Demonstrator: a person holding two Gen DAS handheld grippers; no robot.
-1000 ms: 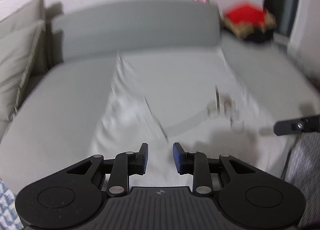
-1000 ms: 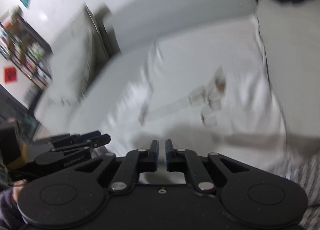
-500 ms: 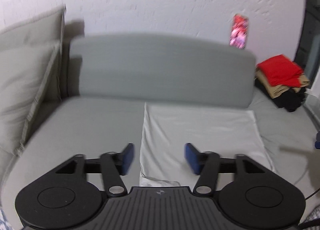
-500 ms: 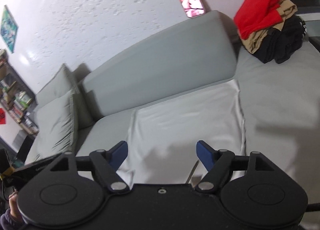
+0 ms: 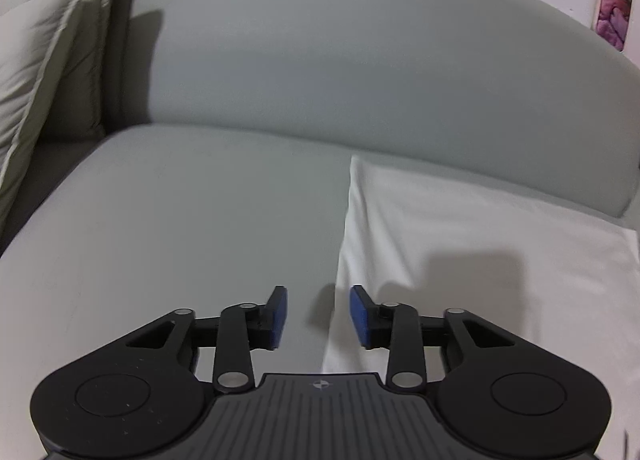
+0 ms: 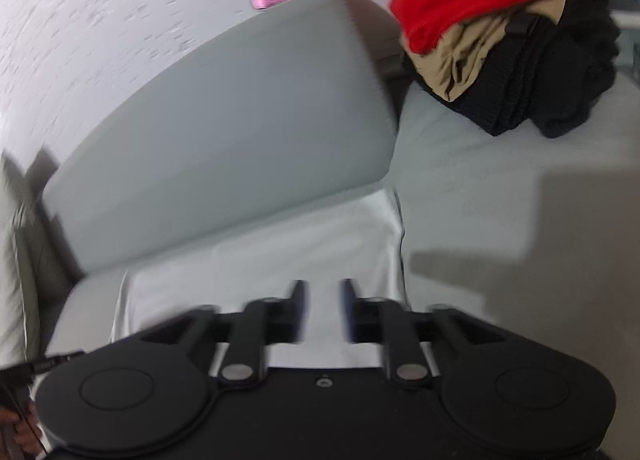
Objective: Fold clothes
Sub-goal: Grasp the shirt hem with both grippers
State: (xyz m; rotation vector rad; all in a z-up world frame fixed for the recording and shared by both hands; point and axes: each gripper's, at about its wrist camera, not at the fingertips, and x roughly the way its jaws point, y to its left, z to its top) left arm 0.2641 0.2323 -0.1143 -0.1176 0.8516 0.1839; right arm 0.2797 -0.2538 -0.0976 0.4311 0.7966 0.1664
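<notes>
A white garment (image 5: 460,236) lies flat on the grey sofa seat (image 5: 180,211), its far edge against the backrest. My left gripper (image 5: 318,318) hovers open over the garment's left edge, with nothing between its blue pads. In the right wrist view the same white garment (image 6: 280,260) spreads below my right gripper (image 6: 323,310), which is open and empty near the cloth's right edge. That view is blurred by motion.
A stack of folded clothes (image 6: 500,31), red on tan on black, sits on the seat at the right. The grey backrest (image 5: 360,67) runs behind, with beige cushions (image 5: 36,71) at the left. A hand (image 6: 16,432) shows at the lower left corner.
Both grippers went from nearly shut to open and moved forward over the garment towards the backrest. The right jaws have narrowed since half a second ago.
</notes>
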